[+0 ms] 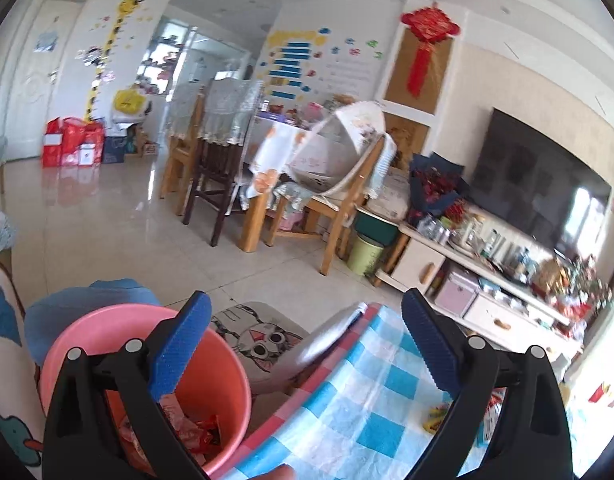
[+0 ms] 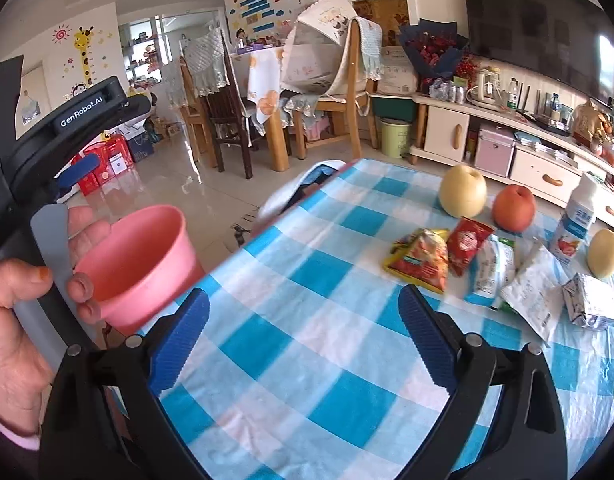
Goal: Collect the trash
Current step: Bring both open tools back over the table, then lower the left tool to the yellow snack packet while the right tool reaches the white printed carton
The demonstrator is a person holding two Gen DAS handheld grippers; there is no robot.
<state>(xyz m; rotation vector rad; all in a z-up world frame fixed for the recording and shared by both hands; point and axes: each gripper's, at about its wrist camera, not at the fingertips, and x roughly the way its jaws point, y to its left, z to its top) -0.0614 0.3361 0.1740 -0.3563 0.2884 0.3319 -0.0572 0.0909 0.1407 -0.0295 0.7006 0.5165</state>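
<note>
A pink bin (image 1: 223, 376) stands beside the table's left edge, with red wrappers (image 1: 195, 432) inside; it also shows in the right wrist view (image 2: 147, 264). My left gripper (image 1: 303, 344) is open and empty above the bin's rim and the table edge. My right gripper (image 2: 303, 336) is open and empty over the blue checked tablecloth (image 2: 335, 308). On the cloth to its right lie an orange-yellow snack wrapper (image 2: 421, 262), a red packet (image 2: 467, 244), a white-green wrapper (image 2: 493, 268), a white wrapper (image 2: 535, 296) and a crushed carton (image 2: 591, 300).
A pear (image 2: 463, 190), an apple (image 2: 513, 208), a milk bottle (image 2: 575, 220) and a small yellow fruit (image 2: 605, 252) stand behind the wrappers. A cat-print stool (image 1: 263, 340) sits beyond the table. Dining chairs (image 2: 343, 92) and a TV cabinet (image 2: 507, 148) stand further back.
</note>
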